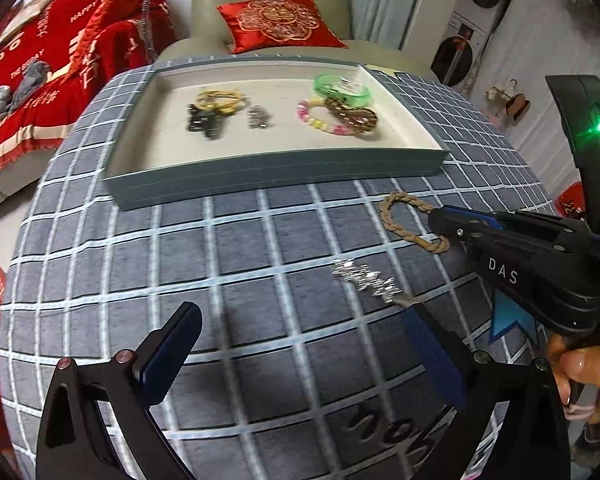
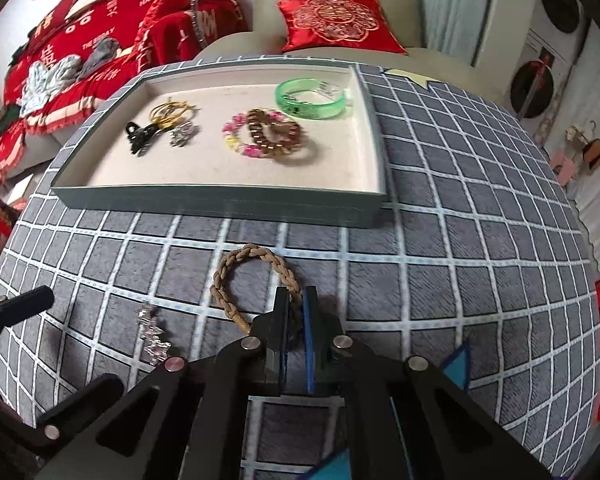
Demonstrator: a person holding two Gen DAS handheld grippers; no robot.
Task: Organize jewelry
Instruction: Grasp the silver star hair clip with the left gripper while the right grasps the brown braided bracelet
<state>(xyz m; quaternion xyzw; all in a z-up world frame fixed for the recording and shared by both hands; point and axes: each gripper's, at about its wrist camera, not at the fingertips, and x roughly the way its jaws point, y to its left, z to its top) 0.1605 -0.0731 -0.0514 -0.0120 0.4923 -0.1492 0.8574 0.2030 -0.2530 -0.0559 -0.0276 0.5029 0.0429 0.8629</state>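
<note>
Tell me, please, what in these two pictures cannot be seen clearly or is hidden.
- Braided bracelet: right wrist view, near end hidden between the shut right gripper fingers.
- Silver piece on the cloth: left wrist view, blurred, its type unclear.
- Small silver item in the tray: too small to identify.

One tray [image 2: 220, 204], four bracelets [image 2: 256, 284], one green bangle [image 2: 310, 98], one black clip [image 2: 140, 138].

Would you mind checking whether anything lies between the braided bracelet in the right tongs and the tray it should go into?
Nothing visible does. The right tongs grip the braided bracelet on the checked cloth, and only bare cloth lies before the tray. The silver piece sits off to the side.
</note>
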